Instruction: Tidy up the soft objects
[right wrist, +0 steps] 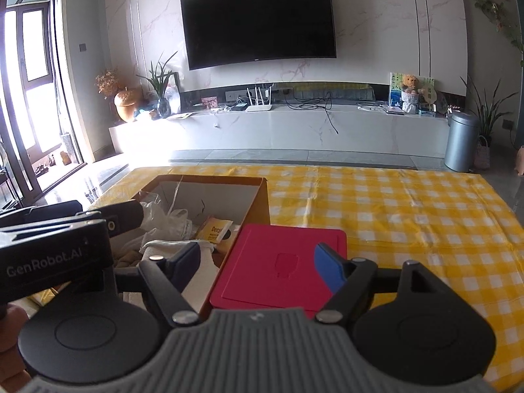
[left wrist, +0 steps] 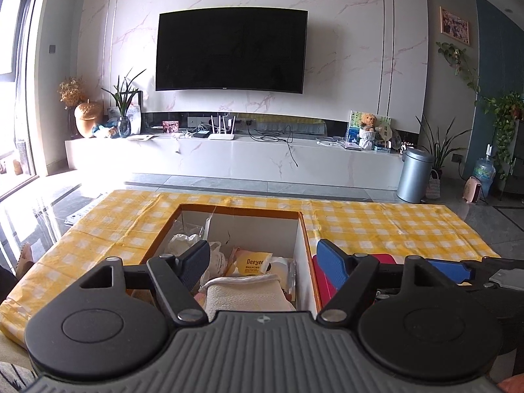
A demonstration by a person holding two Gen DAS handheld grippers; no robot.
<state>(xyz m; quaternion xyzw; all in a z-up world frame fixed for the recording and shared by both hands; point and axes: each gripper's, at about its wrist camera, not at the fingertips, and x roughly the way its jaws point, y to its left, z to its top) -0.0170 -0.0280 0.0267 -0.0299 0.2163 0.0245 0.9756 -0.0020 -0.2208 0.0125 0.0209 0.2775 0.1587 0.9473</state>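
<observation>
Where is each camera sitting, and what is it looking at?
Left wrist: sits on the left tongs, looking over the open box of soft things; its own two fingers show.
Right wrist: sits on the right tongs, looking over the red lid; the left tongs show too.
Both share: box, yellow checked cloth, TV.

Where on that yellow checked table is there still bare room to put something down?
The yellow checked tablecloth lies bare from the red lid to the table's right edge, and along the far edge behind the cardboard box. A bare strip also runs left of the box. Crowded: inside the box, full of soft things, and the near edge where both grippers sit.
</observation>
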